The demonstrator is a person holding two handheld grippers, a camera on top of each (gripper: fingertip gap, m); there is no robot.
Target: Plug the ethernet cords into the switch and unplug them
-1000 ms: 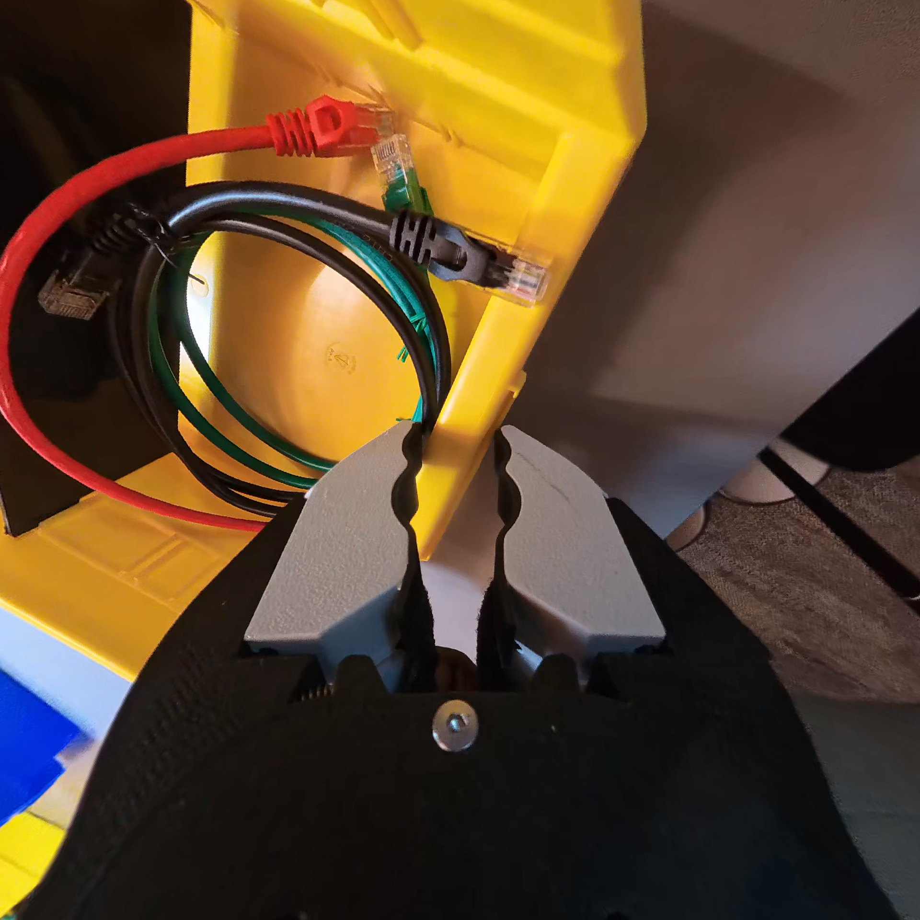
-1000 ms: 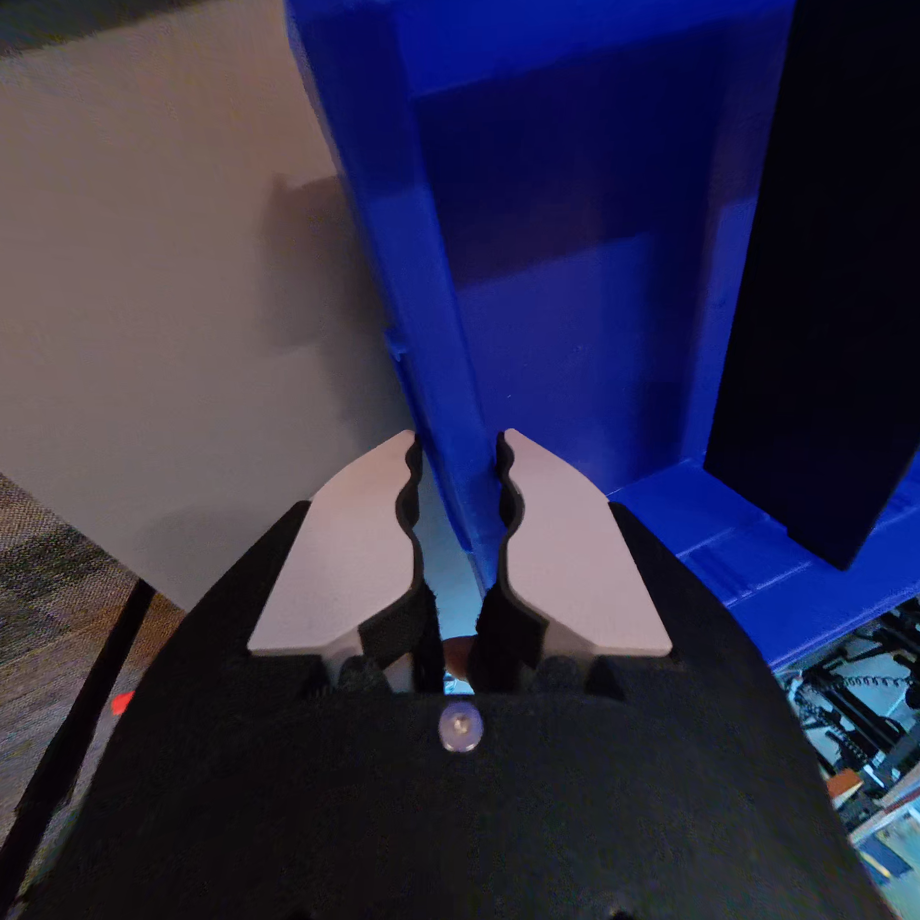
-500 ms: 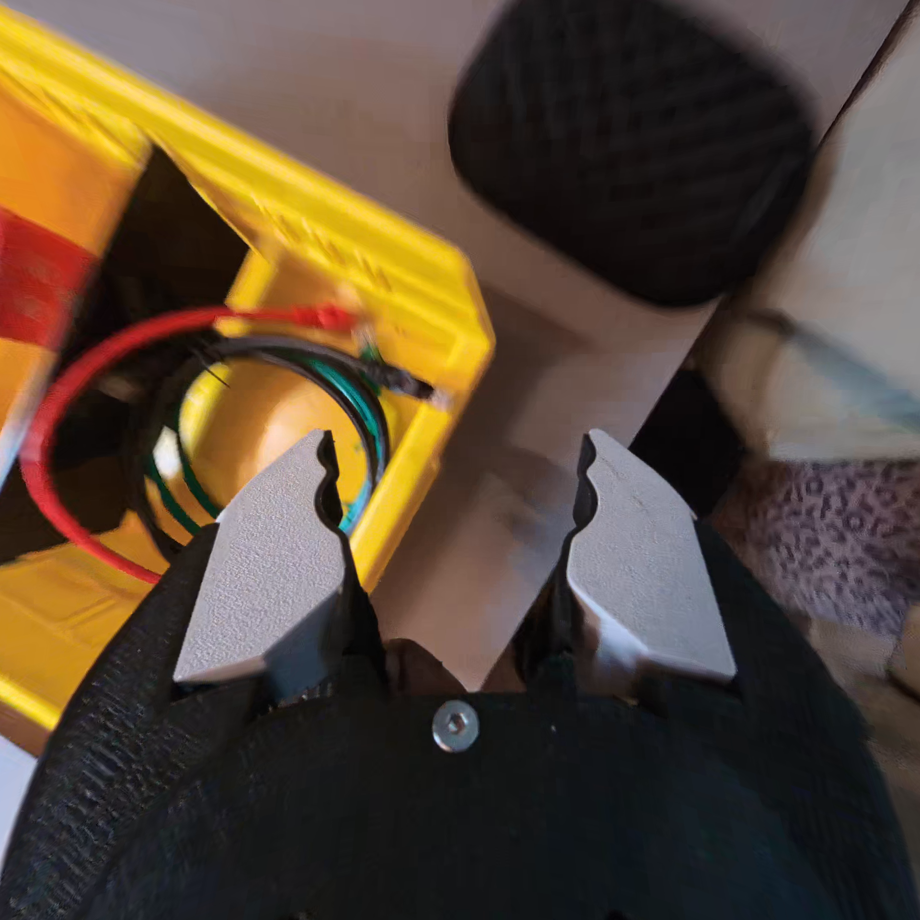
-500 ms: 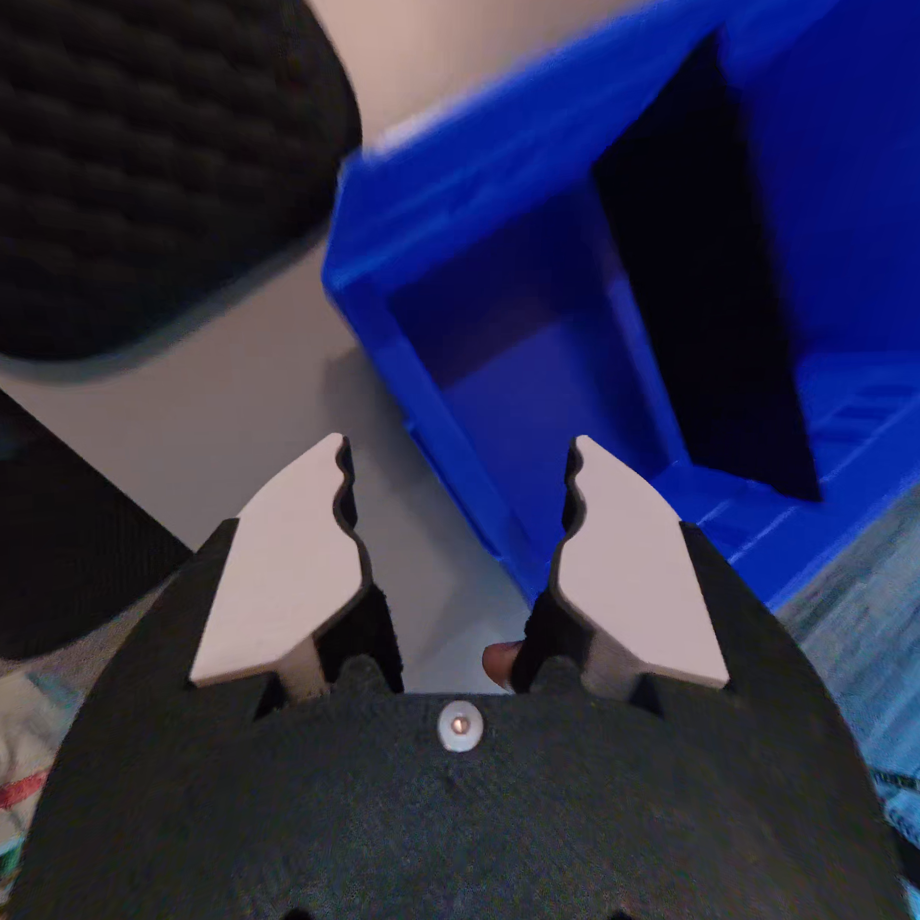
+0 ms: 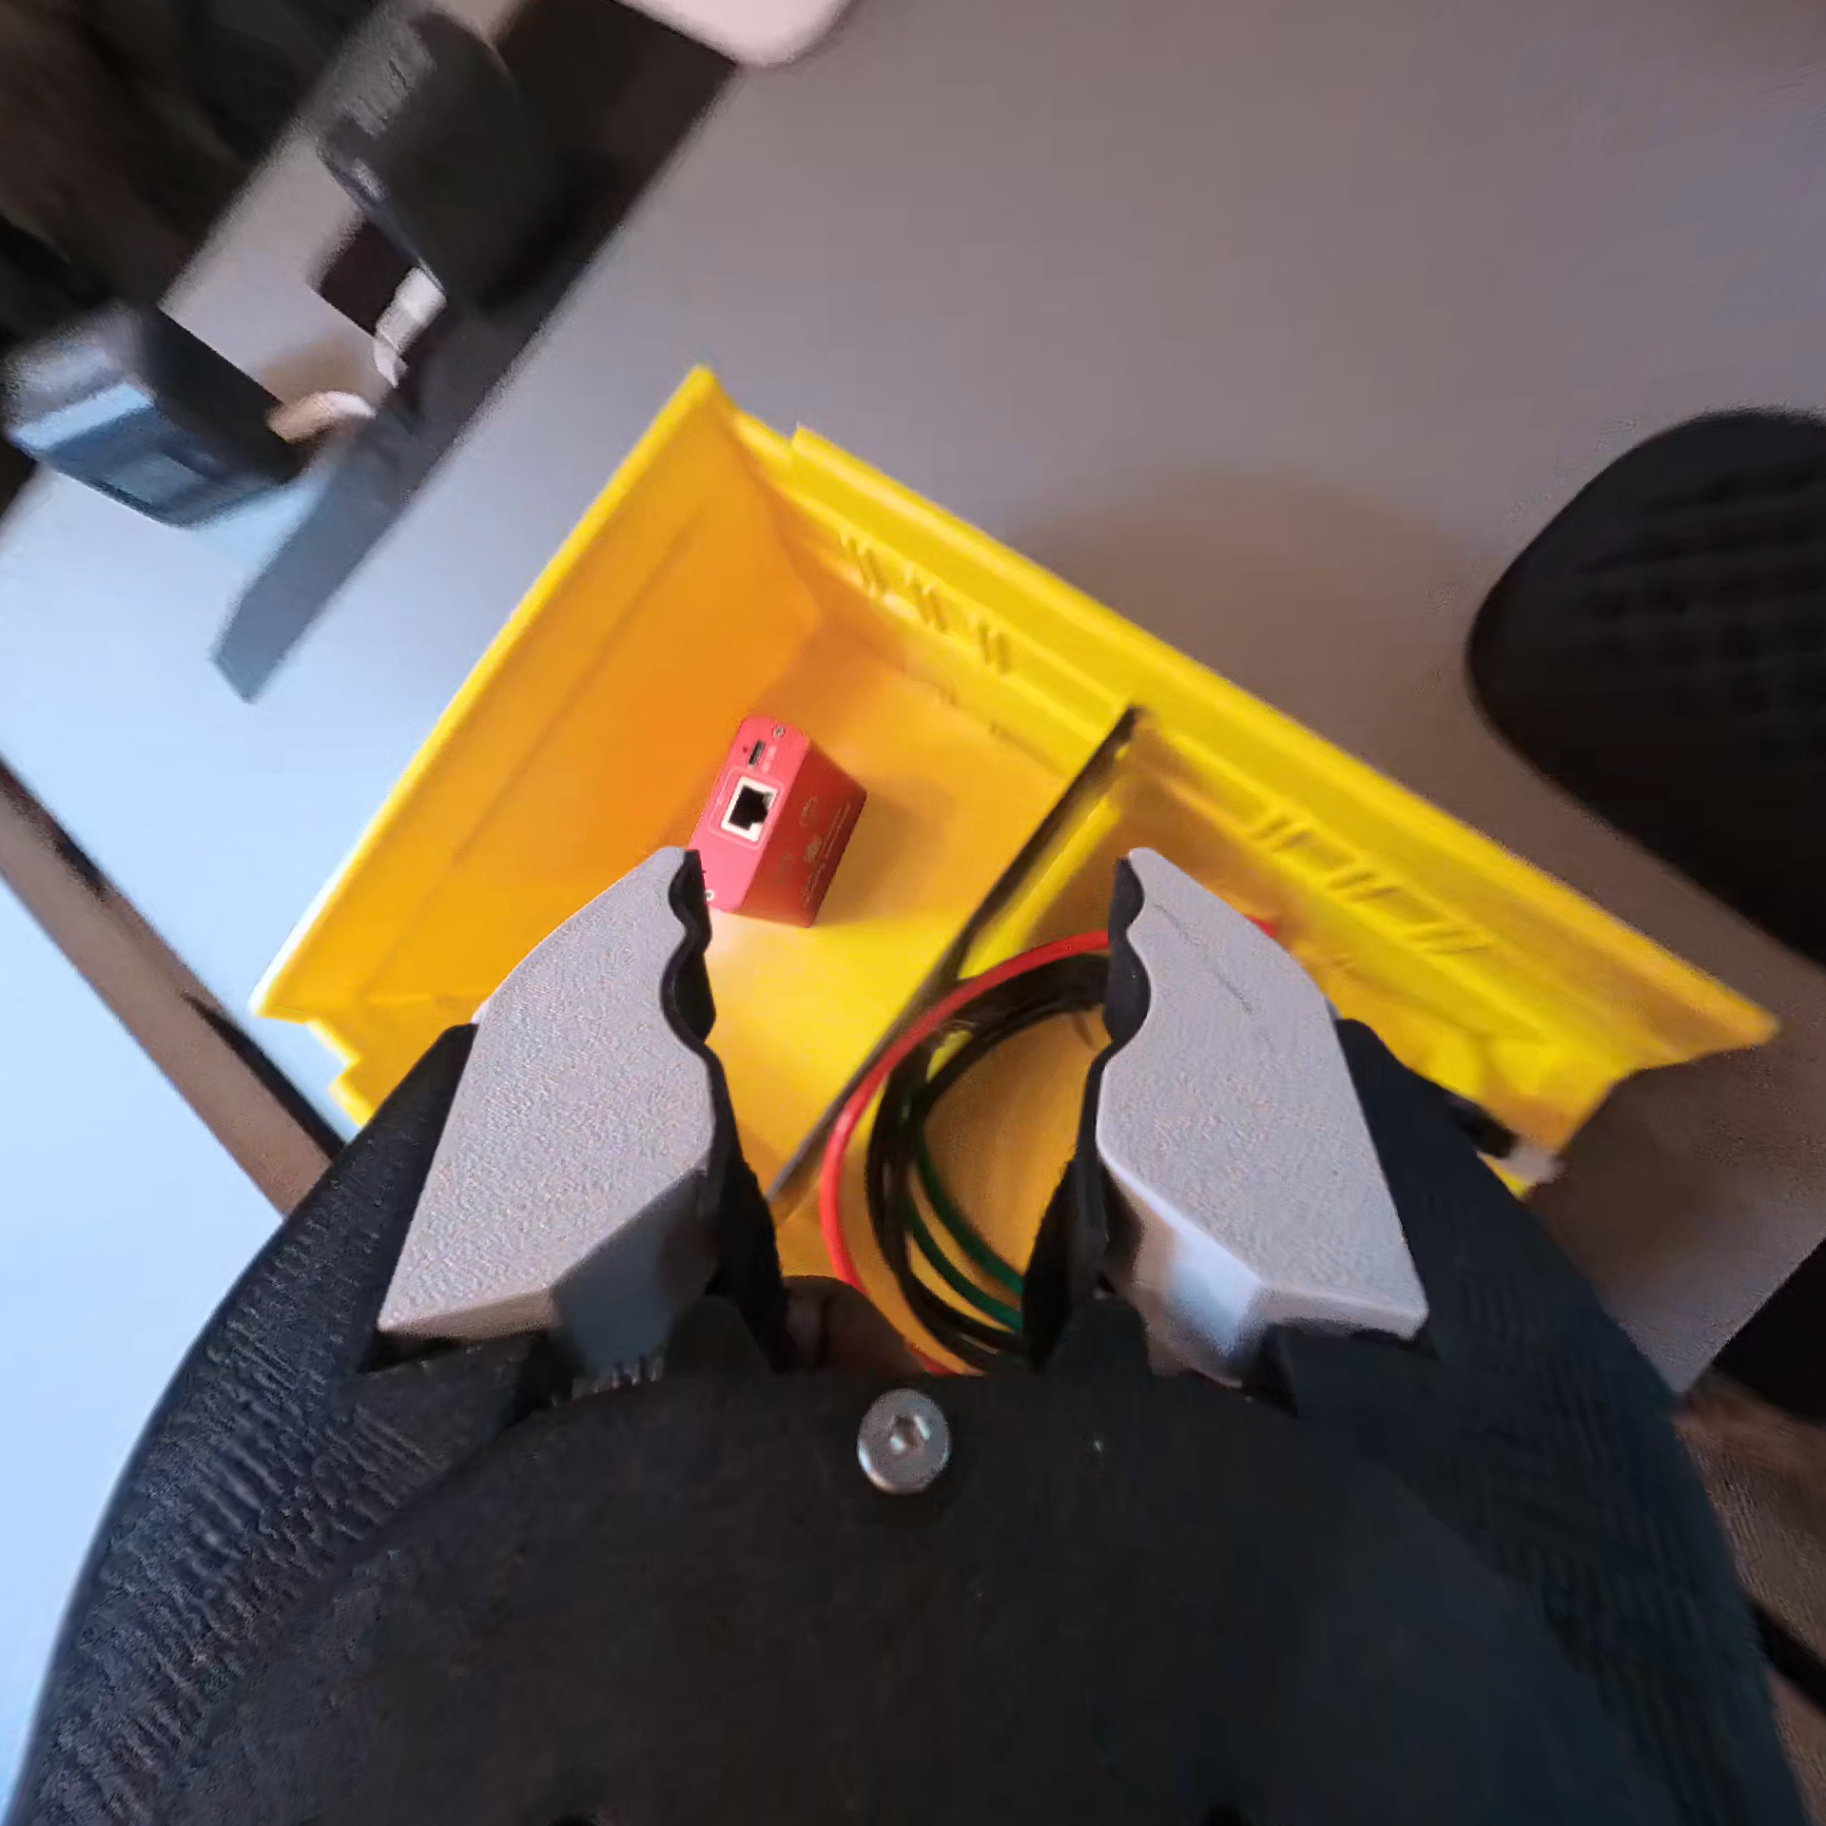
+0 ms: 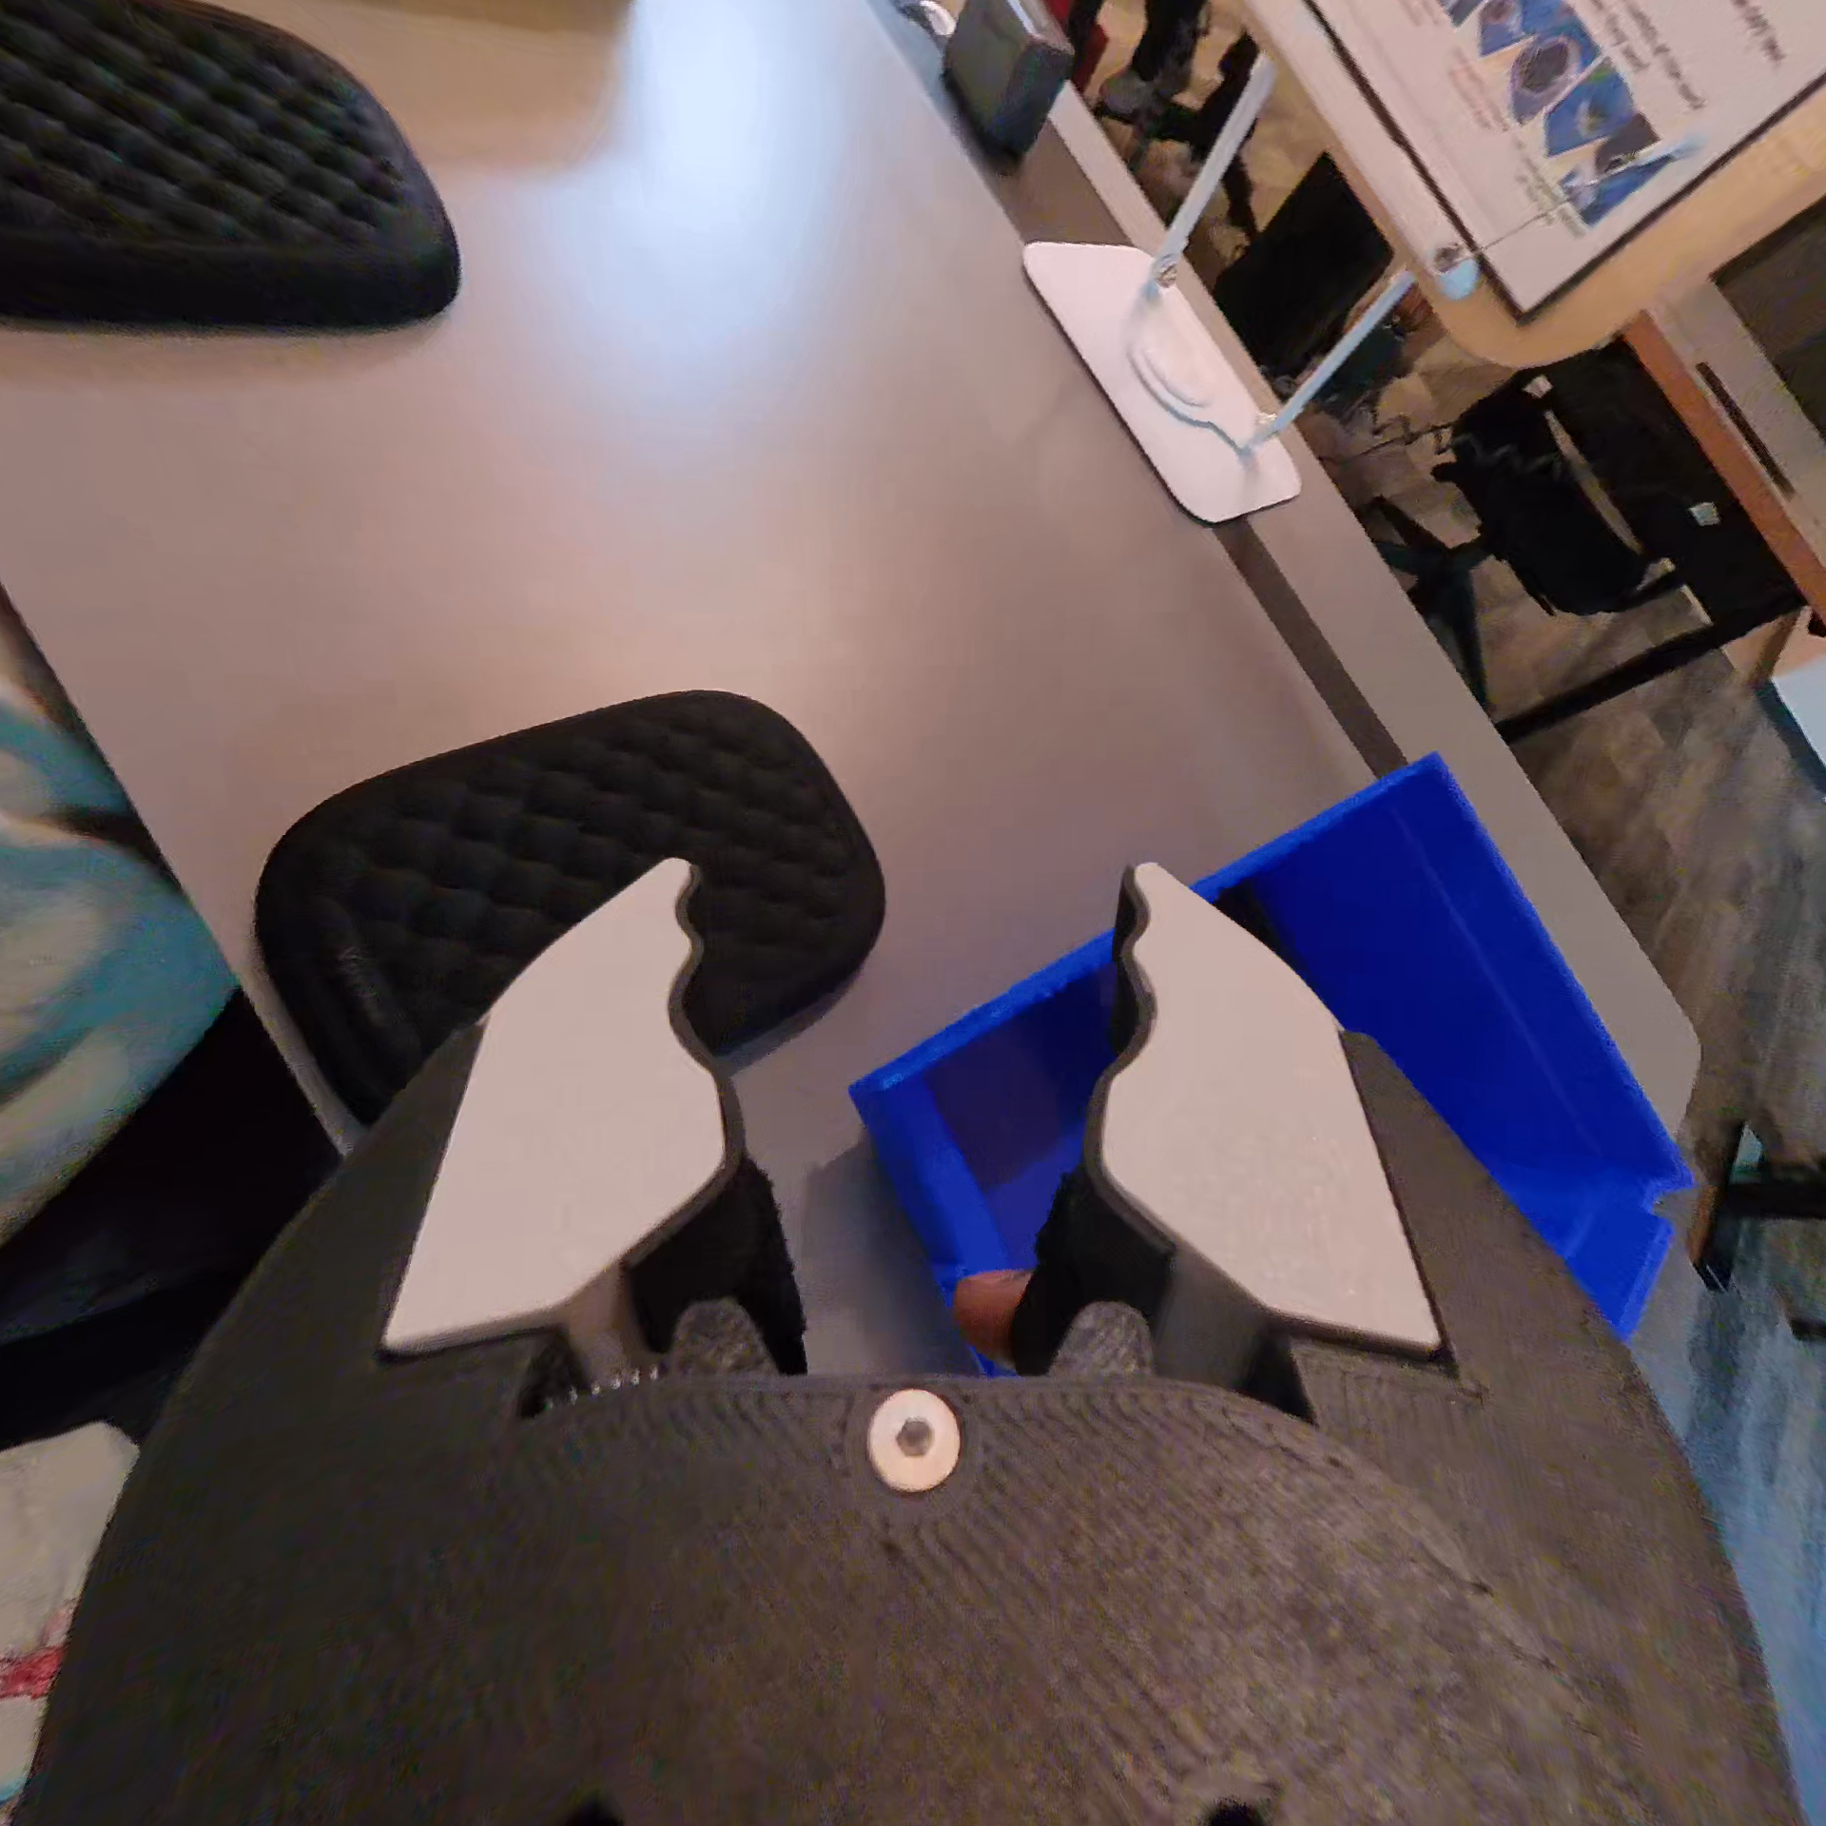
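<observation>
In the left wrist view a small red switch (image 5: 781, 820) with a white-rimmed port lies in the left compartment of a yellow bin (image 5: 613, 711). A thin black divider (image 5: 1028, 889) splits the bin. Coiled red, black and green ethernet cords (image 5: 919, 1166) lie in the right compartment, partly hidden by my fingers. My left gripper (image 5: 904, 919) is open and empty, held above the bin. My right gripper (image 6: 904, 919) is open and empty, held above the table by a blue bin (image 6: 1433, 988).
A grey table (image 6: 692, 445) carries a black textured pad (image 6: 563, 870) left of the blue bin, another black pad (image 6: 198, 168) farther back, and a white lamp base (image 6: 1156, 385) at its right edge. Blurred dark objects (image 5: 178, 425) stand beyond the yellow bin. The gap from one gripper's tips to the other's is roughly 60 cm.
Both grippers let go of the bin walls, opened wide and rose away. The views pulled back, so the red switch and the whole bins now show.
</observation>
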